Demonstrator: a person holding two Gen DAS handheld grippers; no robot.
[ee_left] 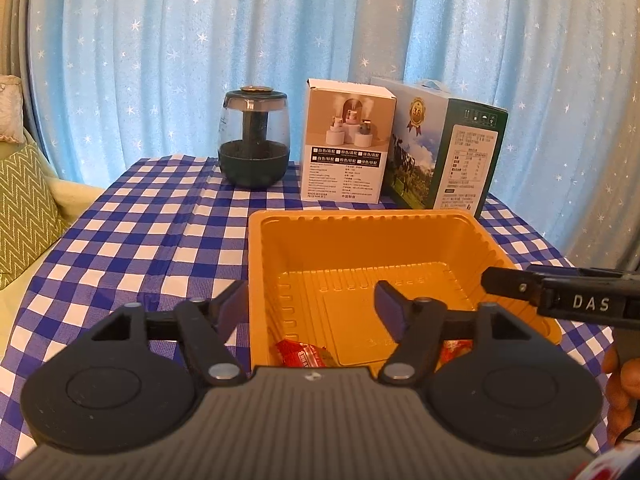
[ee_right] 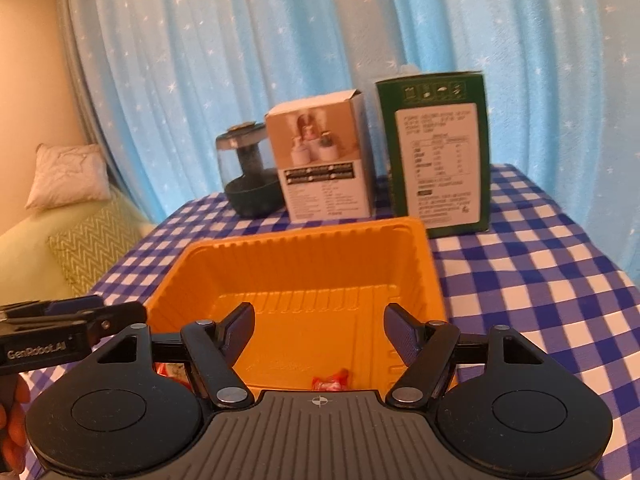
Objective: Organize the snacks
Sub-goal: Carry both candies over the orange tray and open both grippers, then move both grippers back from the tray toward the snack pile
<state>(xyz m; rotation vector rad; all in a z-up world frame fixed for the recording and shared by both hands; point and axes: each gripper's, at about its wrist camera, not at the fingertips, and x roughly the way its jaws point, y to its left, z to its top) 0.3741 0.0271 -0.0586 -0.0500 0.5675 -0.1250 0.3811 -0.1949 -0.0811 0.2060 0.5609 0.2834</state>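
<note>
Both of my hand-held grippers, left (ee_left: 312, 308) and right (ee_right: 320, 330), hang over the orange tray (ee_left: 360, 218) with jaws apart and nothing between them. Two red-wrapped snacks (ee_left: 302, 354) lie at the tray's near edge. I'd lift straight up, clearing the rim without nudging it across the checked surface (ee_left: 140, 220).

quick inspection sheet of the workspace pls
surface: checked cloth covers the table
job's things: orange tray; red snacks lie at its near end
clutter: glass jar, white box, green box behind the tray
grippers: left gripper and right gripper open over the tray, nothing between the fingers
cables: nothing seen
surroundings: blue star curtain, cushions on the left
</note>
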